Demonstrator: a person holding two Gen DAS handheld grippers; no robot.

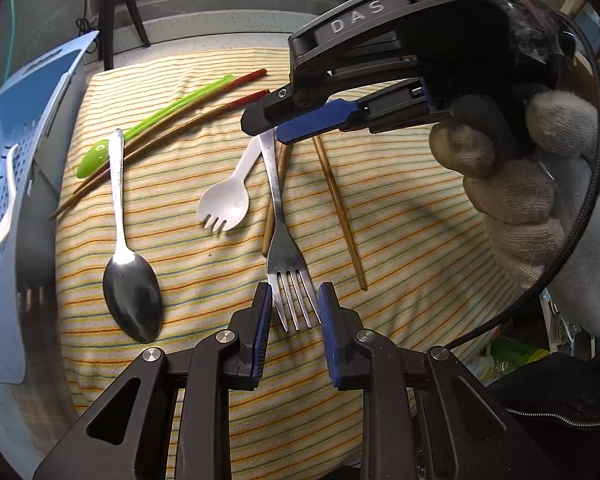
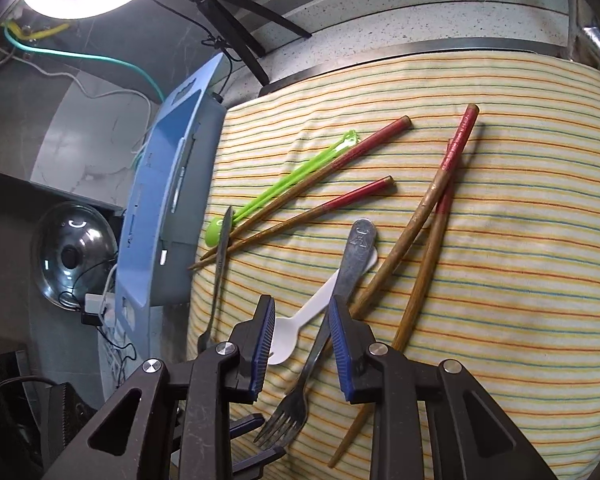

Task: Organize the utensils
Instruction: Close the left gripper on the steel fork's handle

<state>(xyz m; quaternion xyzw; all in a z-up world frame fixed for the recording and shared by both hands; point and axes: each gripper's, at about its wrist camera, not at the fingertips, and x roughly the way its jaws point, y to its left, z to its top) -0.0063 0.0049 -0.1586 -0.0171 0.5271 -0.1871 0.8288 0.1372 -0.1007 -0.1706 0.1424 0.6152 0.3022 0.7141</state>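
Observation:
A metal fork (image 1: 278, 204) lies on the striped cloth (image 1: 400, 216), tines toward me. My left gripper (image 1: 292, 300) is open, its fingers either side of the tines. My right gripper (image 1: 274, 130) hovers over the fork's handle end; in its own view it (image 2: 302, 312) is open, straddling the fork handle (image 2: 354, 258) and the white spork (image 2: 296, 330). A metal spoon (image 1: 130, 280), a green plastic spoon (image 1: 140, 128) and several wooden chopsticks (image 1: 340, 204) lie around.
A blue perforated basket (image 1: 24, 128) stands at the cloth's left edge with a white utensil (image 1: 6, 216) inside. A tripod (image 1: 112, 8) stands behind on the speckled counter. A glass pot lid (image 2: 74, 254) sits lower left, beyond the basket.

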